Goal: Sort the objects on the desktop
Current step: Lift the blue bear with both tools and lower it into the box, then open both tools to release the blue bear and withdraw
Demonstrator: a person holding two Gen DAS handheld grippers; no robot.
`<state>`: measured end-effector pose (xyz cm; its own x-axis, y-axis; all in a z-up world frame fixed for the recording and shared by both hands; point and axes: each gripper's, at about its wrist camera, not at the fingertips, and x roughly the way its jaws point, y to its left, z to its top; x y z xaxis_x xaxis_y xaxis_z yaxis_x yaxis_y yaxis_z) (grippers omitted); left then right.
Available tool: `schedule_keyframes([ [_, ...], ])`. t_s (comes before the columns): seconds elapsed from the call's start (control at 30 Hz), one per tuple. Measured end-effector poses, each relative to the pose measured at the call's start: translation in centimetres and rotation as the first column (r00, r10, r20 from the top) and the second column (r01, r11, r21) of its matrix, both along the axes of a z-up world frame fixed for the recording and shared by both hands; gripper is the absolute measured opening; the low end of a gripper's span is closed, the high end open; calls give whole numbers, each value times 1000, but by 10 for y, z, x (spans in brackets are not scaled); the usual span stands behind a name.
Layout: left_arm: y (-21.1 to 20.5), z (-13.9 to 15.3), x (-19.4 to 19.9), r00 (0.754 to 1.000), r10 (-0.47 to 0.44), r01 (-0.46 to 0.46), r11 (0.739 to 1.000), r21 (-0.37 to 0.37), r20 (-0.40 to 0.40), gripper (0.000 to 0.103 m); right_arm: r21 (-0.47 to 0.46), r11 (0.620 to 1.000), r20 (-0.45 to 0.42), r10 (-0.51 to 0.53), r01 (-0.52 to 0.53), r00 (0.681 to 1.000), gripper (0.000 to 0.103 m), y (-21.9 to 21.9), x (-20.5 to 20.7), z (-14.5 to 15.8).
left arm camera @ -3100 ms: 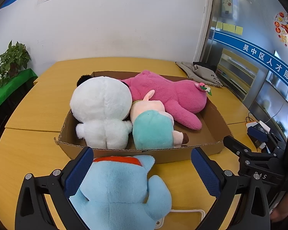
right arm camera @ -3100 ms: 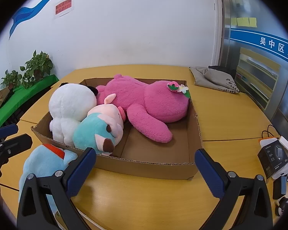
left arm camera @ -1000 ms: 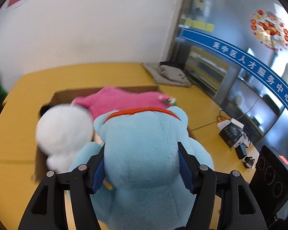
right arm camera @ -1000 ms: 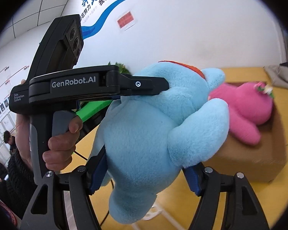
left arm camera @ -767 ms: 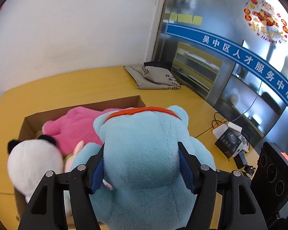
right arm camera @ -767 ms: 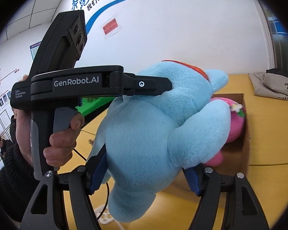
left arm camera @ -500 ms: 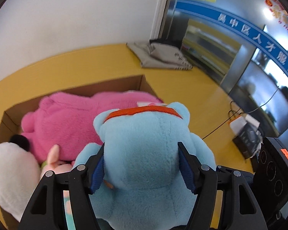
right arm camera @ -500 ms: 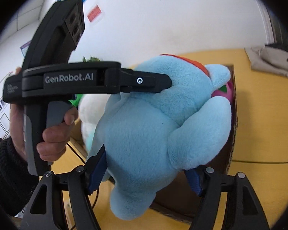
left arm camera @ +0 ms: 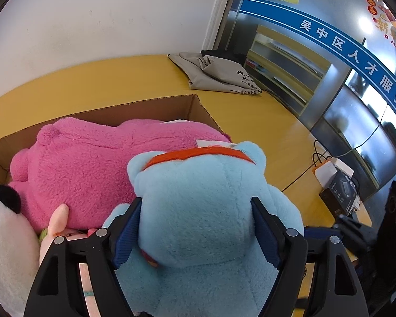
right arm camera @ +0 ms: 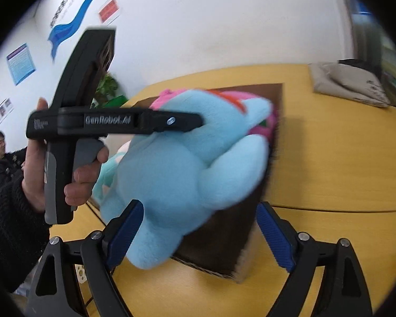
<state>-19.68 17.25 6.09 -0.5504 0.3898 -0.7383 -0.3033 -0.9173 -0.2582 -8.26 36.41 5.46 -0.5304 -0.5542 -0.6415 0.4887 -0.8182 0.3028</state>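
Yellow wooden desk (left arm camera: 118,79) against a white wall, glass partition with a blue band on the right. Open cardboard box (left arm camera: 155,108) on the desk, packed with plush toys. The pink plush (left arm camera: 87,163) lies lengthwise and fills most of it. The white plush (left arm camera: 5,237) with a black ear is at the near left end. A small pink-and-teal plush (left arm camera: 58,219) is wedged between those two. The blue plush (left arm camera: 198,211) with an orange collar is at the box's near right end, over the pink plush; cannot tell if it rests on it yet. The left hand-held gripper (left arm camera: 195,211) straddles the blue plush's body. Its jaws have just been opening and the blue pads look barely off the fur. The right hand-held gripper (right arm camera: 199,211) straddles the toy's lower end, jaws also just opening, right pad clearly off, left pad beside a leg; that view is blurred. A hand (right arm camera: 66,174) in a dark sleeve grips the left tool's handle. Grey cloth bag (left arm camera: 219,74) is at the desk's far edge, well apart from the box. A small black device (left arm camera: 340,192) with cables is at the right edge.
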Motion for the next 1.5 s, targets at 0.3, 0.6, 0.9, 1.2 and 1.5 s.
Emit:
schedule_keyframes([
  [0.3,-2,-7,-11,997,6,-5,1000,-2,75,88,154,987,25,-52,48,998,67,-32,-18,-5],
  [0.6,-1,18,2,1000,-23,23,996,-81,-5,83,242,969,18,-64,58,998,67,-30,-18,-7],
  [0.9,11,-21,-11,995,-75,84,988,-130,67,97,364,930,48,-84,60,995,67,-38,-18,-28],
  [1.2,-8,-8,9,997,-51,54,997,-50,65,99,221,973,29,-70,62,997,62,-15,11,-4],
  [1.5,-94,22,128,972,231,-234,970,-68,-44,103,71,988,-70,-132,137,989,86,-51,62,21],
])
